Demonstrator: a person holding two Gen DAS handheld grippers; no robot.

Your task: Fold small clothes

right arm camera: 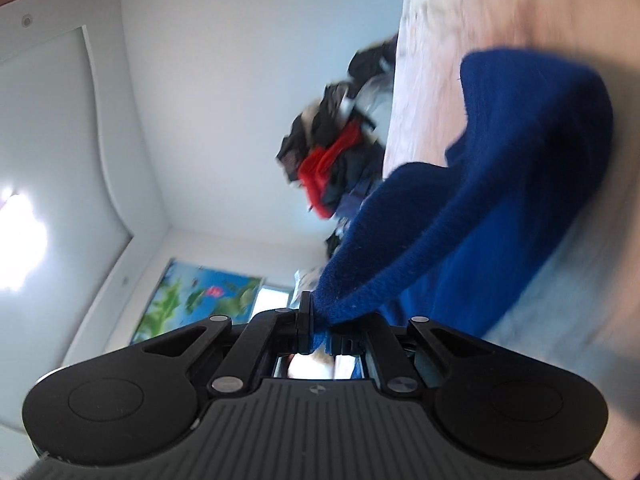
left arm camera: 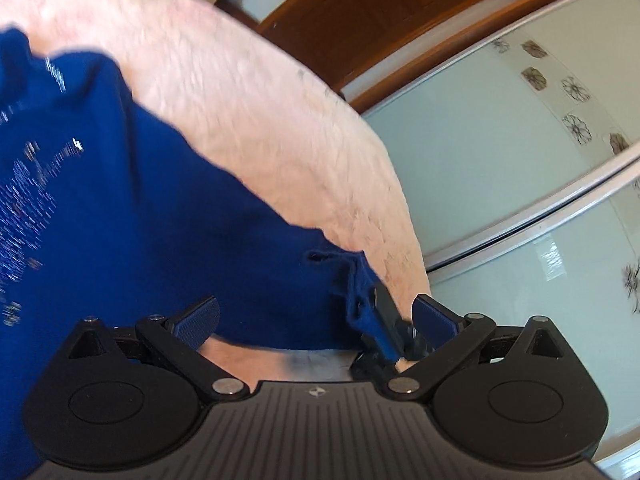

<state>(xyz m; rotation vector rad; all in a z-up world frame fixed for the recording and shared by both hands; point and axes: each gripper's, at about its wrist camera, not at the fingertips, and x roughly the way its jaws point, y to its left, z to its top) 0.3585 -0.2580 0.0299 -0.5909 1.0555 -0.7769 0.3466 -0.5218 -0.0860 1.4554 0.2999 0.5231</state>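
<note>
A dark blue garment (left arm camera: 132, 208) with a pale printed pattern lies on a fluffy pink blanket (left arm camera: 248, 92). My left gripper (left arm camera: 316, 320) is open, its fingers (left arm camera: 198, 320) wide apart; a corner of the blue cloth hangs between them, close to the right finger. The other gripper's black tip shows pinching that corner. In the right wrist view my right gripper (right arm camera: 320, 332) is shut on a bunched edge of the blue garment (right arm camera: 500, 184), which stretches away over the blanket (right arm camera: 500, 8).
A pile of dark and red clothes (right arm camera: 340, 148) sits on the far end of the blanket. Wardrobe doors with flower prints (left arm camera: 520, 152) and brown wood furniture (left arm camera: 380, 12) stand beyond the bed's edge.
</note>
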